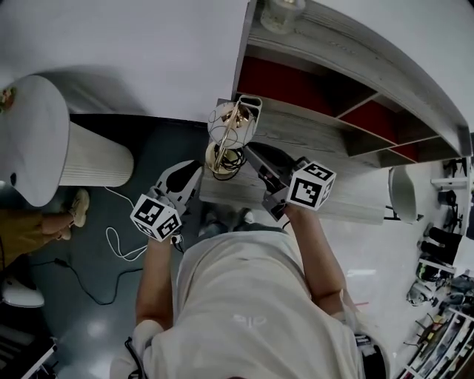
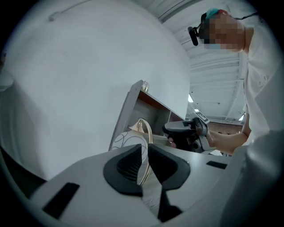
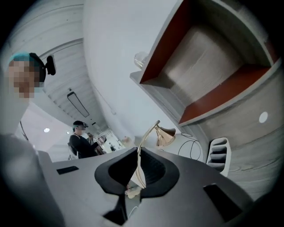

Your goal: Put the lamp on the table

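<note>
The lamp (image 1: 232, 135) has a thin curved gold stem and a clear globe shade with wire lines. In the head view it hangs above the near edge of the grey wooden table top (image 1: 311, 141). My left gripper (image 1: 194, 176) is shut on the gold stem (image 2: 146, 146) from the left, with the globe (image 2: 126, 139) just past its jaws (image 2: 145, 162). My right gripper (image 1: 257, 166) is shut on the stem (image 3: 144, 142) from the right, below the gold cap (image 3: 166, 135). The lamp's base is hidden.
A grey shelf unit with red backs (image 1: 355, 104) rises behind the table top, a glass item (image 1: 282, 13) on its top. A round white pedestal table (image 1: 33, 133) stands left. A white cable (image 1: 111, 244) and another person's shoe (image 1: 76, 208) lie on the dark floor.
</note>
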`<act>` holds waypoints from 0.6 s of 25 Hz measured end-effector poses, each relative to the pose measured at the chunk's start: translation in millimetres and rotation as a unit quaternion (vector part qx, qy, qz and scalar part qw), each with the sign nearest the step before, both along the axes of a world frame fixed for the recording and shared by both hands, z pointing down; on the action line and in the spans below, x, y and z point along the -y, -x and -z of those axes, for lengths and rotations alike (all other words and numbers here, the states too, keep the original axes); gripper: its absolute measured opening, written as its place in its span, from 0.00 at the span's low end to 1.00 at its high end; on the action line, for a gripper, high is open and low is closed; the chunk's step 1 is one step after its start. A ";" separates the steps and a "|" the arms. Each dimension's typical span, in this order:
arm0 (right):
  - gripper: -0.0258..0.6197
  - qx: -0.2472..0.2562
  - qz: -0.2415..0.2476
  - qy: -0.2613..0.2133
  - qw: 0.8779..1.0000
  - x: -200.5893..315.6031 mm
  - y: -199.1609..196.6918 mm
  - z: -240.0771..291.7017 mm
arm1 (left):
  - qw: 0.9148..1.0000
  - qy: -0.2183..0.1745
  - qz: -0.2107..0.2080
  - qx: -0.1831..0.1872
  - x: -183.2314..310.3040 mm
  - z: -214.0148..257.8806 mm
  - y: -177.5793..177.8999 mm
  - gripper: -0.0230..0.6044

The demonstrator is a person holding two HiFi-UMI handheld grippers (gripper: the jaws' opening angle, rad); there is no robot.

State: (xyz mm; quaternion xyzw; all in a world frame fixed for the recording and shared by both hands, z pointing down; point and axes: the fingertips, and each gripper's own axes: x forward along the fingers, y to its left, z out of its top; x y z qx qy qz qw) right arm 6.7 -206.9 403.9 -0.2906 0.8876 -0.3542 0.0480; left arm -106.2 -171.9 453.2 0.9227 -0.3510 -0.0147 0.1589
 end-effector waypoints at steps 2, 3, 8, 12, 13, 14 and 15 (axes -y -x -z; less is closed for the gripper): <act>0.10 -0.015 -0.004 -0.016 1.000 -6.5 -8.1 3.2 | 1.000 0.001 0.022 -0.003 -1.7 7.3 5.9 0.10; 0.09 -0.024 -0.005 -0.025 0.999 -9.6 -11.5 6.0 | 1.000 0.002 0.031 -0.003 -3.0 10.6 7.8 0.10; 0.08 -0.073 -0.019 -0.068 0.995 -26.2 -28.7 15.6 | 0.998 -0.016 0.061 0.003 -14.0 34.4 14.5 0.07; 0.08 -0.114 -0.030 -0.106 0.987 -36.9 -37.6 23.3 | 0.996 -0.039 0.084 0.011 -21.5 56.7 15.7 0.06; 0.08 -0.124 -0.033 -0.115 0.985 -39.0 -39.0 24.7 | 0.995 -0.045 0.084 0.015 -23.9 61.1 13.9 0.06; 0.08 -0.136 -0.036 -0.124 0.982 -40.8 -40.4 25.5 | 0.995 -0.052 0.083 0.021 -26.3 64.9 11.6 0.06; 0.08 -0.150 -0.039 -0.134 0.979 -42.1 -42.1 25.6 | 0.995 -0.059 0.081 0.028 -28.6 67.9 8.8 0.06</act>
